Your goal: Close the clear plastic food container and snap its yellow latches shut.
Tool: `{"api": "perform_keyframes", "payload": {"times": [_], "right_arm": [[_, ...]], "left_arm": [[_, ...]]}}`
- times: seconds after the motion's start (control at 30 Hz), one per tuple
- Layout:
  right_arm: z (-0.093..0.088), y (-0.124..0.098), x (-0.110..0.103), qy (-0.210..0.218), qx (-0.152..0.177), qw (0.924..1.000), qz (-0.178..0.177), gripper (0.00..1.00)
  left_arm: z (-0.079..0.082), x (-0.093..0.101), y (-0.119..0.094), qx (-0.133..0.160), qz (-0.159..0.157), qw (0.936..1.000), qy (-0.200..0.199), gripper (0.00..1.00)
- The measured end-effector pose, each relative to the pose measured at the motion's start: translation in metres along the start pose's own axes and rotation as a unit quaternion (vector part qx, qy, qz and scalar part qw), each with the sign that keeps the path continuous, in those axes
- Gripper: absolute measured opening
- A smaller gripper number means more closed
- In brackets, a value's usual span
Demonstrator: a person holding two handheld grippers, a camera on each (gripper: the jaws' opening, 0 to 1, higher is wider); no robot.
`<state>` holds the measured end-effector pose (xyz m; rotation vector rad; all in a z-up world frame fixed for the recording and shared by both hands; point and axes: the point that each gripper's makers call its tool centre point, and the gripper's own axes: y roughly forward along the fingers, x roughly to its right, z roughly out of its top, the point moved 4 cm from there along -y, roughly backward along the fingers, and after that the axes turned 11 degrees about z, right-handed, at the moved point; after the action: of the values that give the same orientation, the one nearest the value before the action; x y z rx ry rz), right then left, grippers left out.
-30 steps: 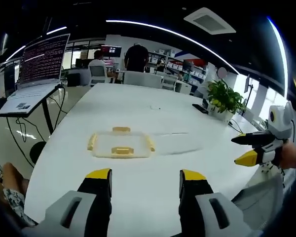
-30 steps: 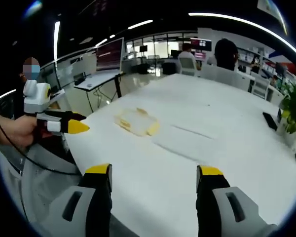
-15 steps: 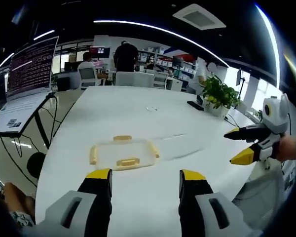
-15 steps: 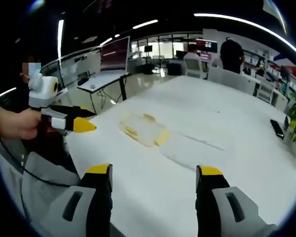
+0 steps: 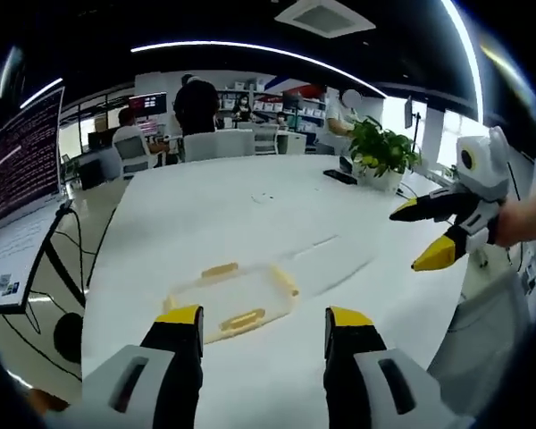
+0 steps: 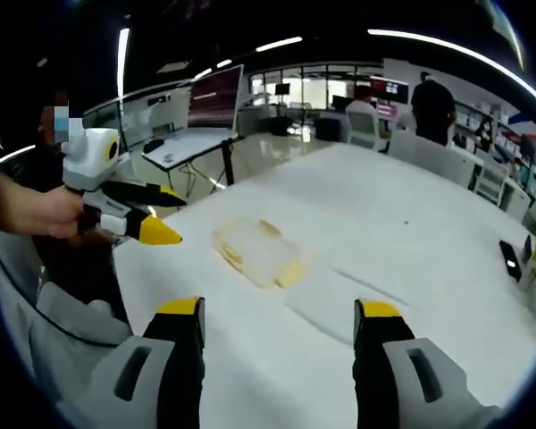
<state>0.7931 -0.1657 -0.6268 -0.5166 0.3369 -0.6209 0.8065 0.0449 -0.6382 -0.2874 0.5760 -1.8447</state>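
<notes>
A clear plastic food container (image 5: 230, 293) with yellow latches lies flat on the white table (image 5: 214, 214), just beyond my left gripper (image 5: 263, 327), whose jaws stand open and hold nothing. The container (image 6: 255, 253) also shows in the right gripper view, well ahead and to the left of my right gripper (image 6: 279, 323), which is open and holds nothing. My right gripper (image 5: 429, 236) enters the left gripper view from the right, held by a hand above the table edge. My left gripper (image 6: 156, 214) enters the right gripper view from the left, close to the container.
A potted plant (image 5: 376, 150) and a dark phone (image 5: 339, 177) sit at the table's far right. A laptop on a stand (image 5: 18, 192) is left of the table. People and chairs (image 5: 196, 112) are at the far end. A faint long streak (image 6: 362, 281) marks the tabletop.
Both views have shifted with the hands. The container now sits lower and closer in the left gripper view. The right gripper appears higher there. Both grippers stay open.
</notes>
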Motion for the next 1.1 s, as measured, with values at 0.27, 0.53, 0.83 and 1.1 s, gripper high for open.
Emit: {"api": "perform_keyframes", "payload": {"times": [0.27,0.53,0.83,1.1], "right_arm": [[0.013,0.025,0.010,-0.035,-0.019,0.9987,0.031,0.66],[0.025,0.050,0.017,-0.077,-0.043,0.9946,0.055,0.66],[0.043,0.076,0.026,-0.114,-0.080,0.9864,0.087,0.66],[0.069,0.093,0.026,-0.152,-0.078,0.9787,0.114,0.67]], "left_arm": [[0.012,-0.013,0.021,-0.004,-0.029,0.9985,0.047,0.49],[0.012,-0.027,0.034,-0.015,-0.038,0.9942,0.099,0.50],[0.019,-0.033,0.036,-0.029,-0.078,0.9847,0.153,0.50],[0.028,-0.042,0.037,-0.028,-0.106,0.9760,0.188,0.51]]}}
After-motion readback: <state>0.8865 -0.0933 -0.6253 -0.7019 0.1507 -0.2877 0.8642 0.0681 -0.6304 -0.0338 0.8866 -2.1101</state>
